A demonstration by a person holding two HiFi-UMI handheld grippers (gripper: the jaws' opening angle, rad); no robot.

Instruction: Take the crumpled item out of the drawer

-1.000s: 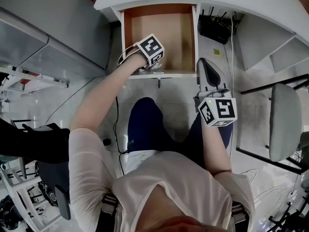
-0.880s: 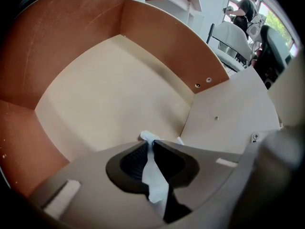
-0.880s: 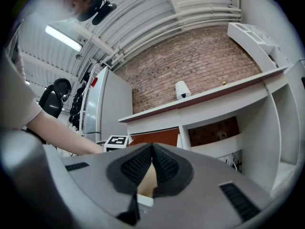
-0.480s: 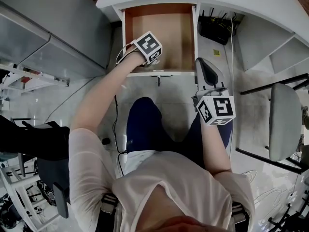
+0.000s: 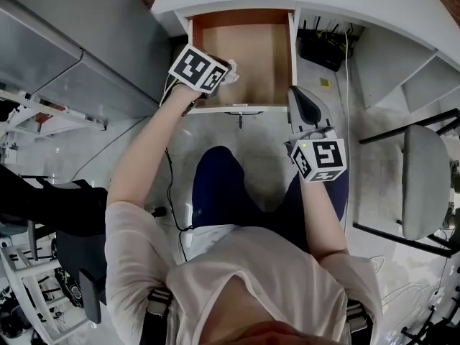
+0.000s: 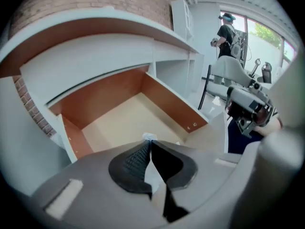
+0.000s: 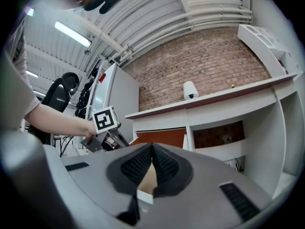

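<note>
Your right tool (image 7: 152, 152) is closest to you, hanging over your right thigh just short of the drawer front, with its jaws pressed together on nothing. A bit further out, your left tool (image 6: 150, 147) is clamped tight on the small white crumpled paper wad (image 5: 231, 72). It's holding the wad up over the front left part of the open brown-lined drawer (image 6: 121, 123), which sticks out from under the white desk (image 5: 330, 2).

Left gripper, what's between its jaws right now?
A white crumpled item, pinched in the shut left gripper, its tip poking out over the drawer. The left gripper view shows it.
</note>
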